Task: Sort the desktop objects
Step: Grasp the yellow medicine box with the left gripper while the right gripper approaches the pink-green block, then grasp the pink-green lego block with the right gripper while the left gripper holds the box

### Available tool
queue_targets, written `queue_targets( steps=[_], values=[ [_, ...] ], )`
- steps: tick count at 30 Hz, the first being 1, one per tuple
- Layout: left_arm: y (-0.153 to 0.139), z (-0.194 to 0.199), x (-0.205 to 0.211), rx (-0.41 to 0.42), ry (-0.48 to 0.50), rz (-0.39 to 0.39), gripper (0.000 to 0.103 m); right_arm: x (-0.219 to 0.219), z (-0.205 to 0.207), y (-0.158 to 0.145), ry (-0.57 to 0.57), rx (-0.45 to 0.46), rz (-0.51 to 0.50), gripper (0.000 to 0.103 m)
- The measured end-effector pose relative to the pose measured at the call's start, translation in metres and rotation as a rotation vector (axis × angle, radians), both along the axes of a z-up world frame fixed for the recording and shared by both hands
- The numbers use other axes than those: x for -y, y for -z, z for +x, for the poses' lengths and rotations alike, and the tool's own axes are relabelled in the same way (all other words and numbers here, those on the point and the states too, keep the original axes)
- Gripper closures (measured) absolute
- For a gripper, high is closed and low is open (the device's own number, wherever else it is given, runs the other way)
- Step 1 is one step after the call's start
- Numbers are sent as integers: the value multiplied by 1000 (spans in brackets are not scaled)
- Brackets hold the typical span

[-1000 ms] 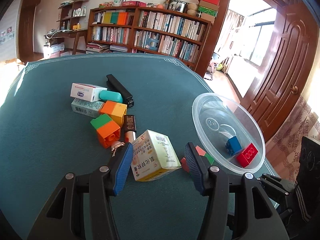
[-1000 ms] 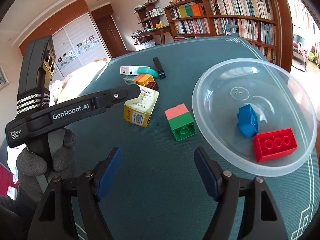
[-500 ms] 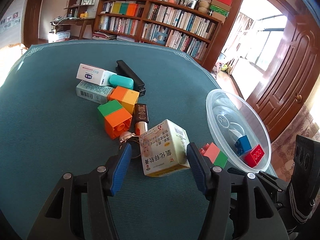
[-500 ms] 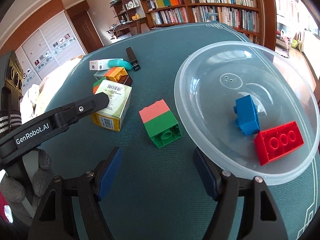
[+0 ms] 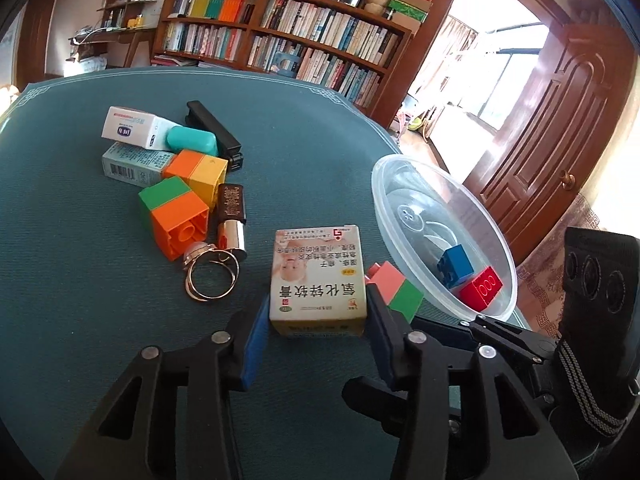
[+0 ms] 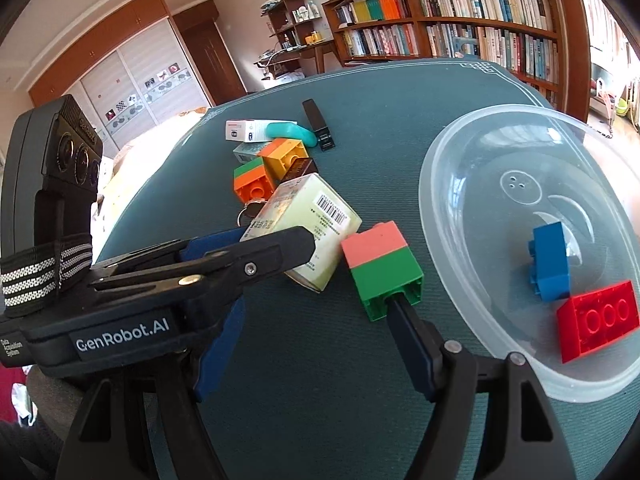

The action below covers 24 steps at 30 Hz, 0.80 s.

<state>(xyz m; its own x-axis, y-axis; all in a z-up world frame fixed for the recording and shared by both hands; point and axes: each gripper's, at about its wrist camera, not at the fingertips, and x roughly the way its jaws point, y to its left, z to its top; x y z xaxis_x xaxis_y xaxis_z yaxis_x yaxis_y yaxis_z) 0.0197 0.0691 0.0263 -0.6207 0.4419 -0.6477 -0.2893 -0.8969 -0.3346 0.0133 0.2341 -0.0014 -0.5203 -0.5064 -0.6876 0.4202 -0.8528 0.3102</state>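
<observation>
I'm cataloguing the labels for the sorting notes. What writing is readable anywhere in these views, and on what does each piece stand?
"GenRobot.AI": white print on the left claw body, seen in the right wrist view.
"氧化锌软膏": large characters, upside down, on the cream medicine box between the left claw's pads.
Barcode digits on that box: too small to read.
White medicine box, pale green box, dark lipstick tube: print blurred.
Book spines on the bookshelf: unreadable.

Long wooden bookcase (image 5: 288,44) along the far wall, crammed with books, boxes stacked on top. Open shelving (image 6: 294,20) and a cluttered desk (image 5: 108,36) off to the side. Panelled wooden door (image 5: 560,128) standing open, bright daylight flooding through tall windows (image 5: 508,76) beyond. Sliding wardrobe doors (image 6: 136,76) under brown cabinets; pale walls throughout.
</observation>
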Motion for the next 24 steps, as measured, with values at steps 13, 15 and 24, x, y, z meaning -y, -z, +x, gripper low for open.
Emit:
queue_targets(
  steps=[13, 15, 24],
  values=[
    [-5, 31, 40, -68, -125, -170, 56, 0, -3, -4, 82, -12, 18, 26],
    [-4, 39, 49, -72, -147, -189, 56, 5, -5, -4, 87, -15, 33, 25],
    [2, 50, 98, -33, -260, -149, 56, 49, -3, 4, -175, 25, 13, 25]
  ],
)
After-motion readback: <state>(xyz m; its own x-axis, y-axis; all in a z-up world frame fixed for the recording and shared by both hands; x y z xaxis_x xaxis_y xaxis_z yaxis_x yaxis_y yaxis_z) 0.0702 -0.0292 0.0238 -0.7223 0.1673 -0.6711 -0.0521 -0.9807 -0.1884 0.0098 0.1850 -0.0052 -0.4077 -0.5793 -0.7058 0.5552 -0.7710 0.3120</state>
